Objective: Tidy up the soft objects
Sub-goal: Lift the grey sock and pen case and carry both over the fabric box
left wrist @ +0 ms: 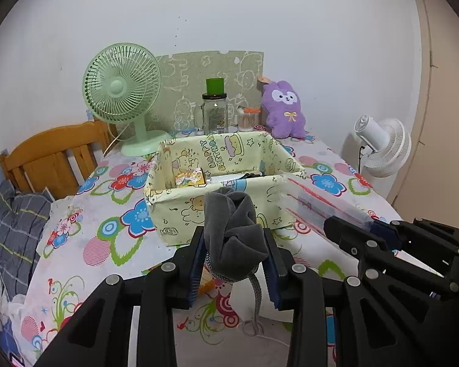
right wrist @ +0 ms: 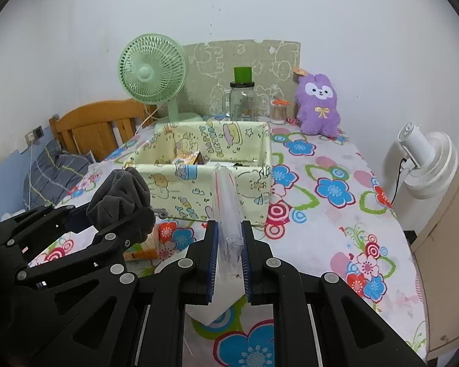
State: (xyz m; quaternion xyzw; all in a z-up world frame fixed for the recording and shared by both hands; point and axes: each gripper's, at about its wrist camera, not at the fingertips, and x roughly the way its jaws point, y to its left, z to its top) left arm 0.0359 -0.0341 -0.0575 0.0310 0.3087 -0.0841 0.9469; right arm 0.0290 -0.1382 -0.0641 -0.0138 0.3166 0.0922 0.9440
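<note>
My left gripper (left wrist: pixel 234 237) is shut on a bundled grey cloth pouch (left wrist: pixel 232 223) whose grey cord hangs below the fingers. It hangs just in front of the cartoon-print fabric box (left wrist: pixel 180 205), above the table. My right gripper (right wrist: pixel 229 229) is shut on a clear plastic packet with red stripes (right wrist: pixel 228 195), which points toward the box (right wrist: pixel 168 189). The two grippers are side by side: the right gripper (left wrist: pixel 361 229) shows at the right of the left wrist view, and the left gripper (right wrist: pixel 113 217) with the cloth (right wrist: pixel 119 192) shows at the left of the right wrist view. Small packets lie inside the box.
Behind the box stand a green desk fan (left wrist: pixel 122 91), a glass jar with a green lid (left wrist: pixel 215 113), a cotton-swab tub (left wrist: pixel 248 119) and a purple plush (left wrist: pixel 286 110). An orange packet (right wrist: pixel 140 252) lies under the grippers. A white fan (right wrist: pixel 425 162) stands off the table's right edge and a wooden headboard (left wrist: pixel 49 156) off its left.
</note>
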